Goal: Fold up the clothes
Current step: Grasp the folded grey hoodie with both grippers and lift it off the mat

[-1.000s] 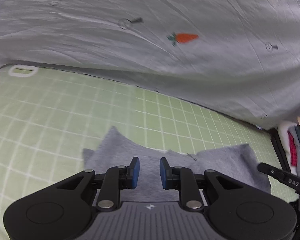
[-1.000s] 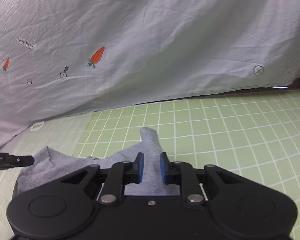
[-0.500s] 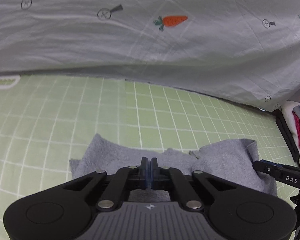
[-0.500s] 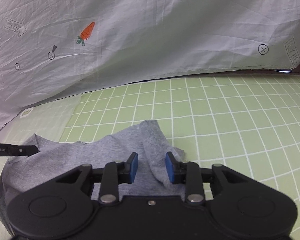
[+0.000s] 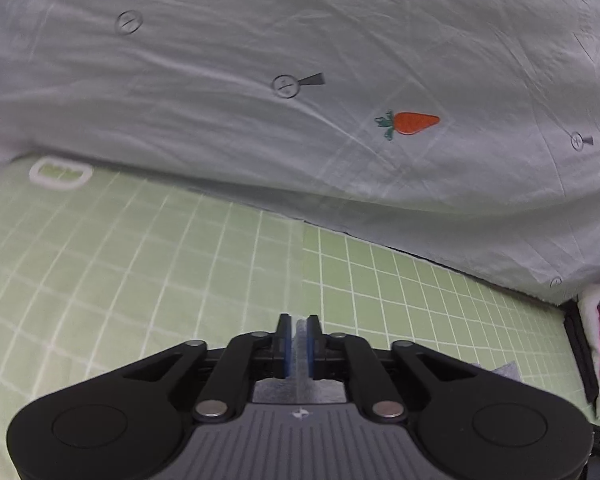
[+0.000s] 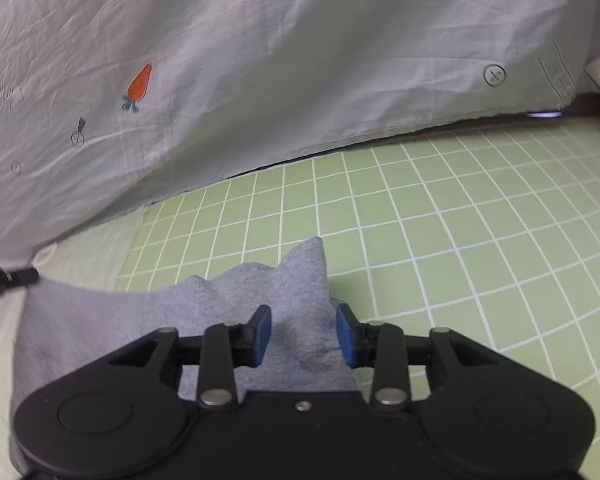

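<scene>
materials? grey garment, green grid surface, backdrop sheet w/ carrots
Grey garment: looks like heathered cotton knit, matte, soft rumpled folds. Green grid surface: probably a printed mat, flat, low sheen; exact material unclear. Backdrop sheet: thin woven fabric, likely cotton, fine creases, printed carrot.

Grey knit garment, half lifted off the green gridded mat

The soft heather-grey knit garment [image 6: 260, 300] lies crumpled on the light green mat with white grid lines [image 6: 440, 220], one pointed corner standing up toward the far side and its left edge pulled taut and raised. In the left wrist view a thin pinched fold of the same fabric [image 5: 299, 344] stands upright, with a small grey corner showing lower right on the mat.
</scene>
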The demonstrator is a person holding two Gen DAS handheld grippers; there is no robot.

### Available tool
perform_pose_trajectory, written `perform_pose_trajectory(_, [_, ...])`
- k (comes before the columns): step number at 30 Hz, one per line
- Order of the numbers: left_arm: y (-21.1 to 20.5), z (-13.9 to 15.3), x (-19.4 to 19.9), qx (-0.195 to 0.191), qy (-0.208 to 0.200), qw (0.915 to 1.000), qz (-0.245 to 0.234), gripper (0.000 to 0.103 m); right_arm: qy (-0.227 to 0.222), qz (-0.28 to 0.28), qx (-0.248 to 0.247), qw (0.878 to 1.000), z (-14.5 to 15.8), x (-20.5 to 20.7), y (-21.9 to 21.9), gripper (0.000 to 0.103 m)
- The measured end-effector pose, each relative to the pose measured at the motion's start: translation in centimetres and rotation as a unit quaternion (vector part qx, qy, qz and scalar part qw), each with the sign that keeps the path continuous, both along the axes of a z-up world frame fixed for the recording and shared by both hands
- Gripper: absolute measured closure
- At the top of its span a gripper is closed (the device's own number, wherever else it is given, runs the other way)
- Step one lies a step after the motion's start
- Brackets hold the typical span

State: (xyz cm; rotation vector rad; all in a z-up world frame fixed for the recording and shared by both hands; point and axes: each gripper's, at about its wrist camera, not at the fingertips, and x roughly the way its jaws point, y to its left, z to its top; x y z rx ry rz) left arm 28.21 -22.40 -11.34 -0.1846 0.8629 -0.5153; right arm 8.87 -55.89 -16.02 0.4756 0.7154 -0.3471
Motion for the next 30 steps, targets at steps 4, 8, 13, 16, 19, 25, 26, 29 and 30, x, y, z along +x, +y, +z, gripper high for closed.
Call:
perform_pose_trajectory(4, [1.2, -1.0, -0.9, 0.019, 0.025, 0.9994, 0.016, 0.058, 0.006, -0.007, 0.028, 1.000, -0.7, -0.2, -0.6, 0.051])
perform_pose_trajectory(8, [2.5, -2.3, -2.0, 0.042, 0.050, 0.9974, 0.029, 0.056, 0.004, -0.003, 0.078, 0.997, -1.9, -0.4, -1.1, 0.071])
perform_pose_trajectory(13, [4.7, -4.6, -2.6, -0.010, 0.113, 0.9916, 0.062, 0.062, -0.023, -0.009, 0.091, 0.996, -1.6, -1.1, -1.8, 0.088])
perform_pose_trajectory(16, [5.9, -5.4, -2.7, -0.057, 0.127, 0.9870, 0.080, 0.096, -0.040, -0.012, 0.097, 0.994, -1.3, -1.6, -2.2, 0.090])
perform_pose_trajectory(19, [7.5, -4.6, -3.1, -0.098, 0.112, 0.9829, 0.108, 0.096, -0.056, -0.016, 0.104, 0.993, -1.1, -2.1, -2.6, 0.092])
perform_pose_trajectory(25, [9.1, -5.1, -3.0, -0.101, 0.127, 0.9776, 0.134, 0.087, -0.011, -0.013, 0.086, 0.996, -1.6, -1.3, -2.4, 0.084])
perform_pose_trajectory(26, [8.9, -4.9, -3.2, -0.093, 0.125, 0.9783, 0.136, 0.083, -0.006, -0.015, 0.081, 0.997, -1.5, -1.2, -2.3, 0.078])
perform_pose_trajectory(29, [8.7, -4.7, -3.6, -0.095, 0.129, 0.9778, 0.136, 0.041, -0.002, -0.027, 0.073, 0.997, -1.1, -1.1, -2.2, 0.047])
perform_pose_trajectory(30, [8.8, -4.7, -3.7, -0.098, 0.135, 0.9774, 0.130, 0.020, -0.005, -0.032, 0.081, 0.996, -1.0, -1.4, -2.4, 0.032])
